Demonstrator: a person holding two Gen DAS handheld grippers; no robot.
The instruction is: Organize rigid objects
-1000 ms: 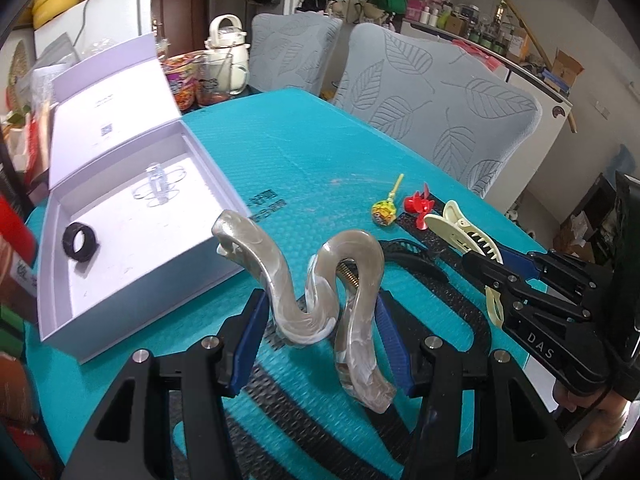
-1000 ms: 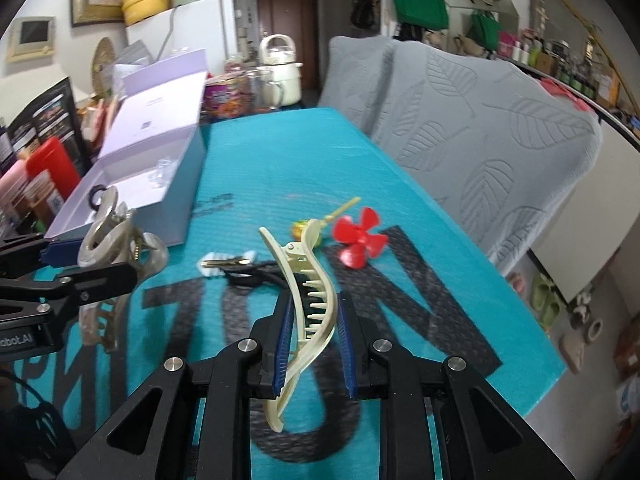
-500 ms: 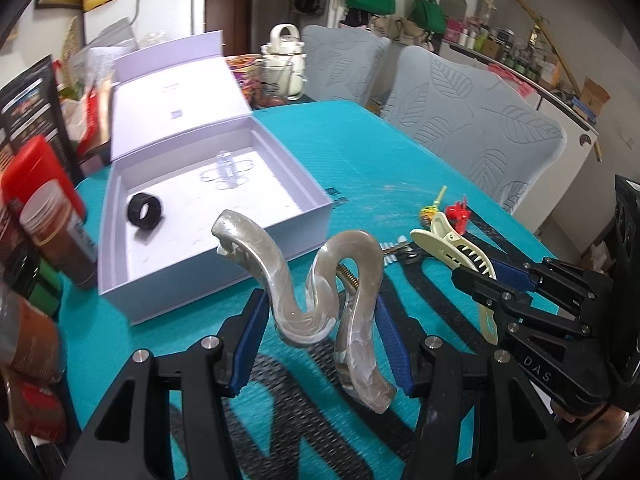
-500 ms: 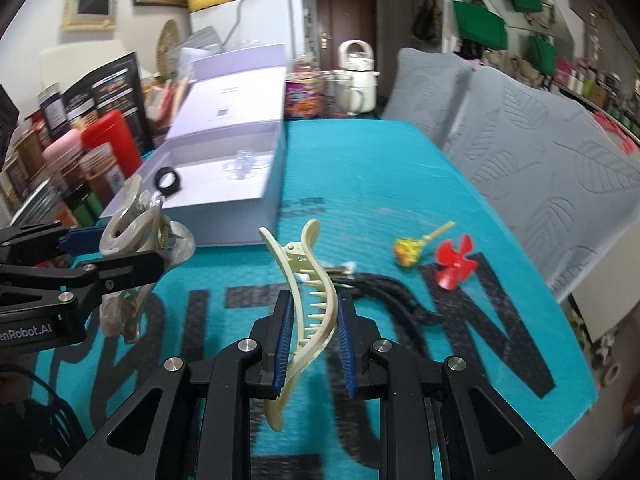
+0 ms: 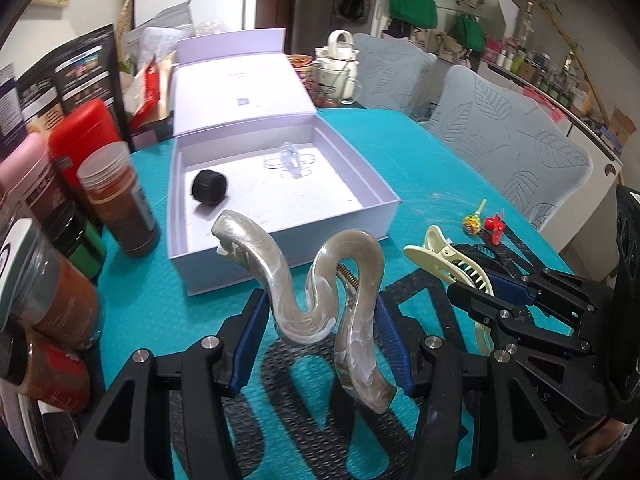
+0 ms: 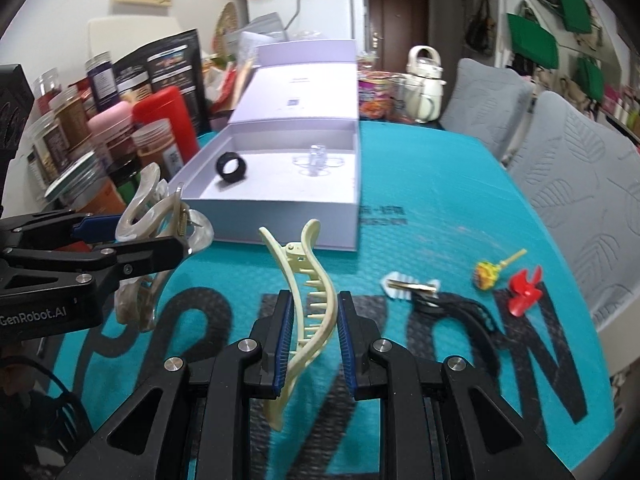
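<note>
My left gripper point(image 5: 320, 340) is shut on a marbled grey wavy hair claw point(image 5: 316, 300), held above the teal table in front of the open lilac box point(image 5: 288, 236). My right gripper point(image 6: 312, 340) is shut on a cream hair claw point(image 6: 308, 300), to the right of the left one. In the right wrist view the left gripper point(image 6: 132, 248) and its grey claw point(image 6: 160, 216) show at the left. In the left wrist view the right gripper's fingers point(image 5: 500, 300) and the cream claw point(image 5: 452, 260) show at the right. The box holds a black ring point(image 5: 209, 188) and a clear plastic piece point(image 5: 290, 158).
On the table to the right lie a red propeller point(image 6: 524, 290), a yellow flower pick point(image 6: 490, 272), a small clip point(image 6: 410, 286) and a black strap point(image 6: 452, 312). Jars and bottles point(image 5: 116, 196) crowd the left edge. Grey chairs point(image 6: 580, 168) stand at the right.
Both grippers, still holding their hair claws, have swung left, and the lilac box now lies straight ahead and closer. The jars at the left have come into view.
</note>
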